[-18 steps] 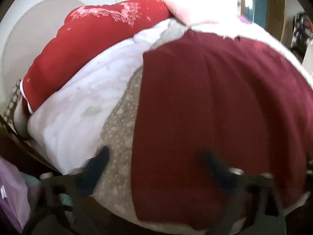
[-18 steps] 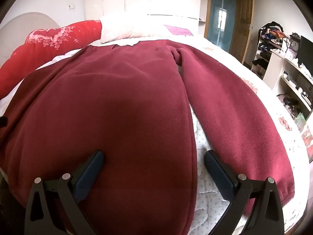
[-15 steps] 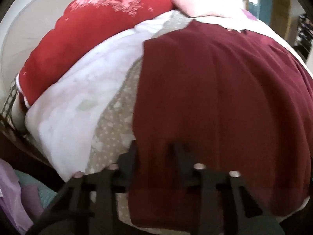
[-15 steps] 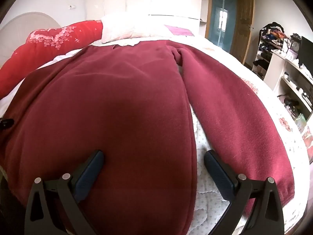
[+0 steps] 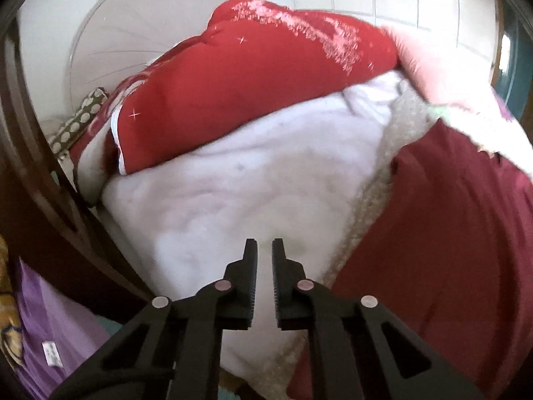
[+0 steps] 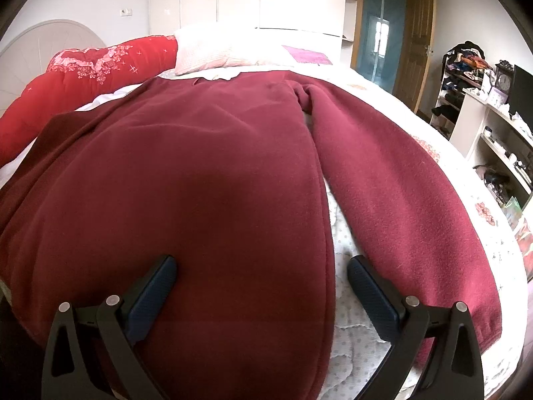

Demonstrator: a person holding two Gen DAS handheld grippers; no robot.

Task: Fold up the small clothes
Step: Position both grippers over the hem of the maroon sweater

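A dark red fleece sweater (image 6: 206,183) lies spread flat on the bed, its right sleeve (image 6: 393,186) stretched out beside the body. My right gripper (image 6: 261,280) is open, its jaws wide apart just above the sweater's hem, holding nothing. In the left wrist view the sweater's left part (image 5: 443,226) fills the right side. My left gripper (image 5: 265,250) is nearly shut with a narrow gap and nothing between its jaws. It hovers over the white quilt (image 5: 240,200), left of the sweater's edge.
A bright red duvet (image 5: 253,76) and a pink pillow (image 6: 213,50) lie at the head of the bed. The dark wooden bed frame (image 5: 36,173) and purple cloth (image 5: 50,330) are at the left. Shelves (image 6: 493,133) stand at the right.
My left gripper closed from wide open to nearly shut and swung left, off the sweater's edge onto the white quilt. The right gripper and the sweater have hardly moved.
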